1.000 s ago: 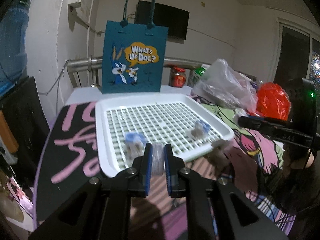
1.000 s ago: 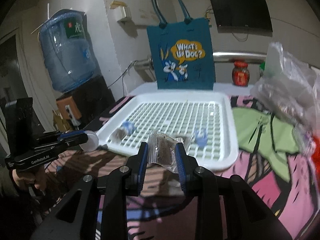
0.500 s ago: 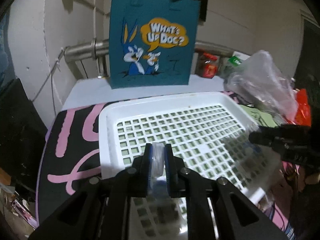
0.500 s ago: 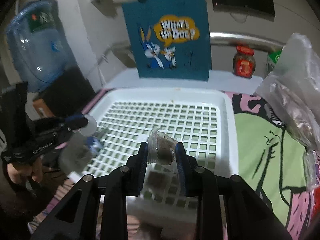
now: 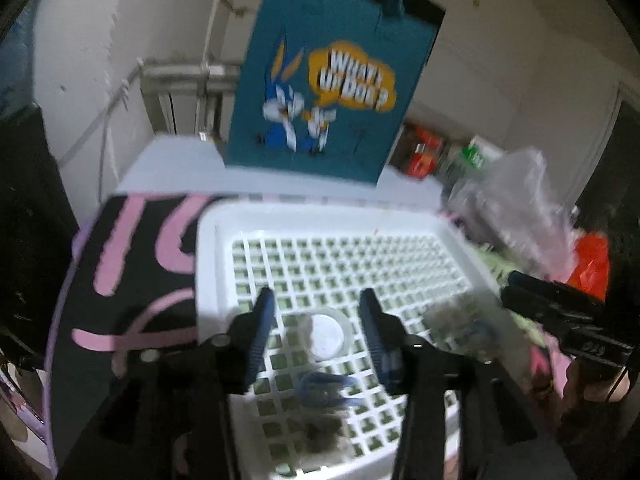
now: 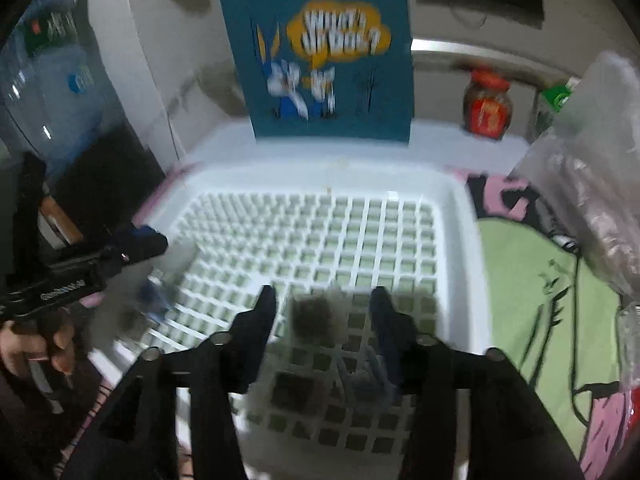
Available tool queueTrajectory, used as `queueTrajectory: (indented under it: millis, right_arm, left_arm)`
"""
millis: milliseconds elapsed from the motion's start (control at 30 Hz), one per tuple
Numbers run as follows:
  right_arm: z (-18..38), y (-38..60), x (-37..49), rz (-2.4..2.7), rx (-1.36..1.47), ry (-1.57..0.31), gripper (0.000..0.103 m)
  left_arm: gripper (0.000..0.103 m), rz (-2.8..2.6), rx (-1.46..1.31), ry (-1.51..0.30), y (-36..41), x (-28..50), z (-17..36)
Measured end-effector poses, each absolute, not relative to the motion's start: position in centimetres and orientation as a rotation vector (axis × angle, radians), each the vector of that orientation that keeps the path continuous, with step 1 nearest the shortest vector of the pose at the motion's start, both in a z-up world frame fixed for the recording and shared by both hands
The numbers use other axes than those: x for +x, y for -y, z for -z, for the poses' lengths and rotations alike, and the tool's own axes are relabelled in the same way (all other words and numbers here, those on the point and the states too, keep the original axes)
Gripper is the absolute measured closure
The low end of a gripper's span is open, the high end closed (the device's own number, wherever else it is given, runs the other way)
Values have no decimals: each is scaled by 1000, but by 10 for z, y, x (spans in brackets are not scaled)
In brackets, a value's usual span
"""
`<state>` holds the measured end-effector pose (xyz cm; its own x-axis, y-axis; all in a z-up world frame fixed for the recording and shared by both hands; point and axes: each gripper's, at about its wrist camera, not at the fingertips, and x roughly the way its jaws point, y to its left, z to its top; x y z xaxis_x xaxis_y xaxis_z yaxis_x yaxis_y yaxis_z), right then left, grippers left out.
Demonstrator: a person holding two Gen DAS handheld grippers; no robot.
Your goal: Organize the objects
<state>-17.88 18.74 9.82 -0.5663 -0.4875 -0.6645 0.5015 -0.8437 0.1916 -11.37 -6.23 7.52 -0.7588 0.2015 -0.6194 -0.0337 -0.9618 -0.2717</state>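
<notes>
Over the white grid tray [image 5: 208, 248] my left gripper [image 5: 318, 316] has its jaws opening. A small round clear cup with a white lid [image 5: 326, 334] lies on the grid between the fingers, and neither pad touches it. A blue-edged packet [image 5: 324, 390] lies just below it. In the right wrist view my right gripper [image 6: 324, 308] is also opening above the tray [image 6: 468, 240]. A blurred clear packet with dark contents [image 6: 316, 316] sits loose between its fingers. Each gripper shows at the edge of the other's view: the right one [image 5: 516, 286], the left one [image 6: 154, 240].
A teal cartoon-rabbit bag [image 5: 332, 92] stands behind the tray. At the right are a red-lidded jar [image 6: 488, 104], a crumpled clear plastic bag [image 6: 592, 184] and an orange bag [image 5: 592, 268]. A water bottle [image 6: 52, 92] stands at the left. More packets [image 6: 292, 392] lie near the tray's front.
Both grippers moved forward over the tray and opened. The cup left the left pads and the dark packet left the right pads; both now sit on the grid.
</notes>
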Motion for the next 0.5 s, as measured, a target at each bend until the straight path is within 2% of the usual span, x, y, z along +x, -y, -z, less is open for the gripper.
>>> queueTrajectory:
  millis: [33,100,300,500]
  right_arm:
    - [-109,-195,-171,2388,953,2,41]
    - [-134,-214,-152,2426,846,52,28]
    - [-172,-256,-87,2482,633,76,21]
    - [-147,-266,-50,2478,675,30,21]
  left_arm:
    - [48,-2823,-996,368,63,-107,-84]
    - [40,-2845,-922,350,64,-89,-100]
    - [36,-2866,-800,288,53,-34,-124]
    - [36,-2815,-872,281,30,-2,-96]
